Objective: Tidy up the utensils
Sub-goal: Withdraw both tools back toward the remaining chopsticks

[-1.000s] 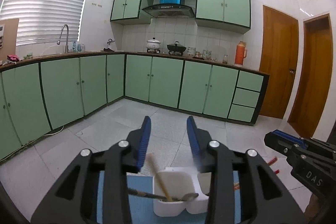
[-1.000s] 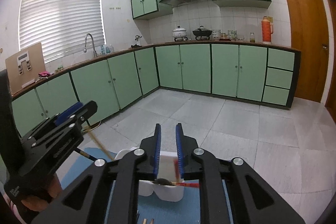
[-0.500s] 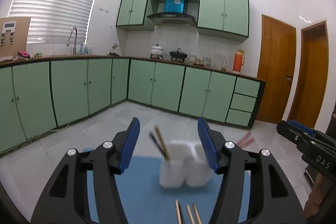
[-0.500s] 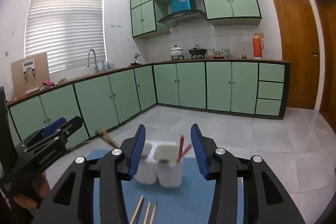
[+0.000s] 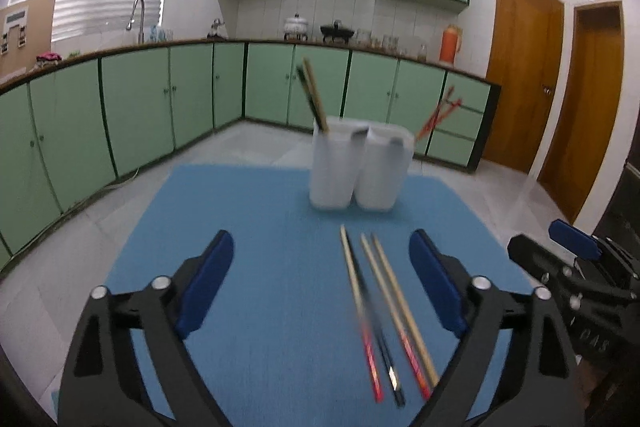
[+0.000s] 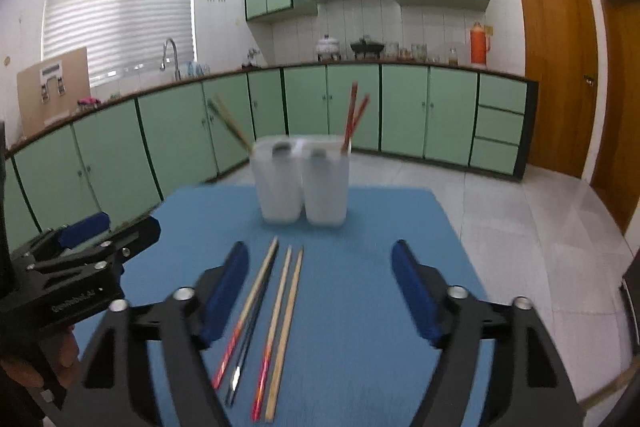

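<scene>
Both grippers, left gripper (image 5: 320, 283) and right gripper (image 6: 322, 291), hover with jaws apart above loose chopsticks (image 5: 380, 311) lying mid-table (image 5: 248, 211), near the white holder (image 5: 360, 167).

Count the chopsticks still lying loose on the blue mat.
4, side by side in front of the white holder: one red-ended, one dark, another red-ended, one plain. Motion blur could hide another.

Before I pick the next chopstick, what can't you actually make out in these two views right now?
- Loose chopsticks on the blue mat: motion-blurred in both views, so how they overlap is unclear; in the left view the claw frame covers their near ends.
- White holder: its inside is hidden by its own walls in both views.
- Left claw and right claw: open and empty.
</scene>
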Motion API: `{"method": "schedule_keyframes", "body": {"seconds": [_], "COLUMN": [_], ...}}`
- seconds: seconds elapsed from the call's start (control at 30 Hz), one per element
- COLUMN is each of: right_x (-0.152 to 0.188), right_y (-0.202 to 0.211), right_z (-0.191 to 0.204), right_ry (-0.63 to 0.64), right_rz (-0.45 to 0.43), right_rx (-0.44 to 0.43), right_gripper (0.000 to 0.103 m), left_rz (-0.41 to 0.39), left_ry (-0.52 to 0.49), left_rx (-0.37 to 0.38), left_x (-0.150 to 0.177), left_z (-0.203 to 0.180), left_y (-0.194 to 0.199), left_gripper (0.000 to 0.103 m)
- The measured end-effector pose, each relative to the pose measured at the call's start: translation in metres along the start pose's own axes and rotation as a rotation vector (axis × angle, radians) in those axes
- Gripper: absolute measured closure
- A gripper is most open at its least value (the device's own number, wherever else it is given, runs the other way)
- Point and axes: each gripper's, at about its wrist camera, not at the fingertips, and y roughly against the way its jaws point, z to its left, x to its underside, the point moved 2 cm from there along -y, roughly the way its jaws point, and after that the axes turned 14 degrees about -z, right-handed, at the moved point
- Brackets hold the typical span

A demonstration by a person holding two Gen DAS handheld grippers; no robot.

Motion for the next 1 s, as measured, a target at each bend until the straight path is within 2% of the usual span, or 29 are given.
{"method": "schedule_keyframes", "body": {"seconds": [0.07, 0.4, 0.6, 0.7, 0.87, 1.0], "right_x": [0.016, 0.07, 0.101, 0.109, 0.114, 0.119], "right_y": [0.006, 0.022, 0.024, 0.024, 0.02, 0.017], "right_z": [0.002, -0.005, 0.004, 0.008, 0.012, 0.016], "right_ry": [-0.001, -0.052, -0.035, -0.024, -0.019, -0.011], "right_rz": [0.032, 0.157, 0.236, 0.25, 0.272, 0.293], "right_rx": [0.002, 0.014, -0.007, -0.017, -0.031, -0.039], "right_gripper": [0.013, 0.011, 0.012, 0.019, 0.041, 0.053], "left_rz": [0.033, 0.16, 0.219, 0.235, 0.248, 0.258], "left_ry": [-0.011, -0.063, -0.068, -0.055, -0.036, -0.033], "left_rx": [-0.001, -0.021, -0.018, -0.026, -0.033, -0.031], "left_x": [0.015, 0.058, 0.077, 0.081, 0.084, 0.086], "left_z": [0.002, 0.011, 0.01, 0.014, 0.016, 0.014], "left_y": [0.005, 0.014, 0.016, 0.017, 0.016, 0.014], "left_gripper": [0.014, 0.011, 0.011, 0.011, 0.011, 0.011]}}
